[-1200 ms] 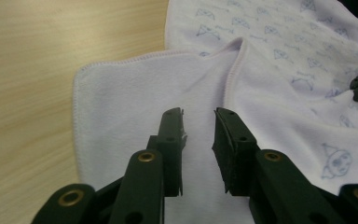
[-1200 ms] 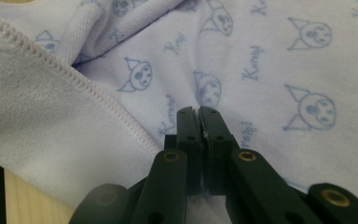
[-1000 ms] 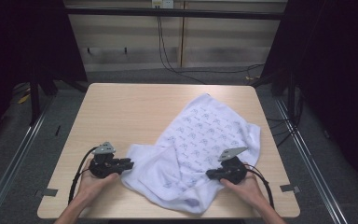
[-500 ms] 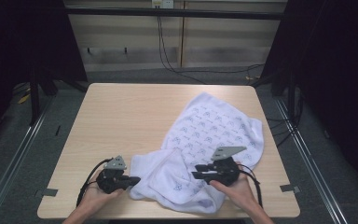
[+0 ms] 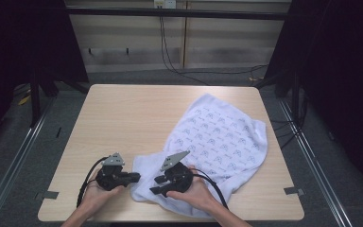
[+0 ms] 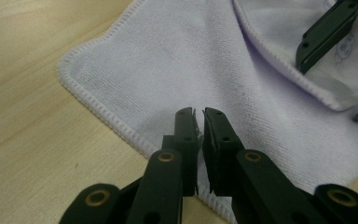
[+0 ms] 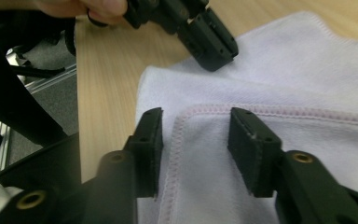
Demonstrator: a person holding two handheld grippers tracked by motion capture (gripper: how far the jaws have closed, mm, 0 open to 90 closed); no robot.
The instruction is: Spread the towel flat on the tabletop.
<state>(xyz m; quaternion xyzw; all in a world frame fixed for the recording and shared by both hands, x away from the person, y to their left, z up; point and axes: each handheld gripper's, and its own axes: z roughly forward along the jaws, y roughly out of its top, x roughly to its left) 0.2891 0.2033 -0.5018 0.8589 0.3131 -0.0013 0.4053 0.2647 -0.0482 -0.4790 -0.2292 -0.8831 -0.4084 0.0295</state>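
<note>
The left tongs [image 5: 133, 178] and right tongs [image 5: 157, 185] meet at the near corner of the white printed towel [image 5: 220, 137], which is spread over the right half of the wooden surface [image 5: 123, 118]. The left gripper view has its tongs [image 6: 199, 123] nearly closed above the towel's [image 6: 177, 60] plain side, pinching nothing. The right gripper view has its tongs [image 7: 195, 142] parted, straddling a folded hem [image 7: 270, 112].

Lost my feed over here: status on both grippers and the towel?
Left gripper shut, on the towel's near corner. Right gripper open over a folded hem. Towel rumpled on the table. Nothing in the way.
</note>
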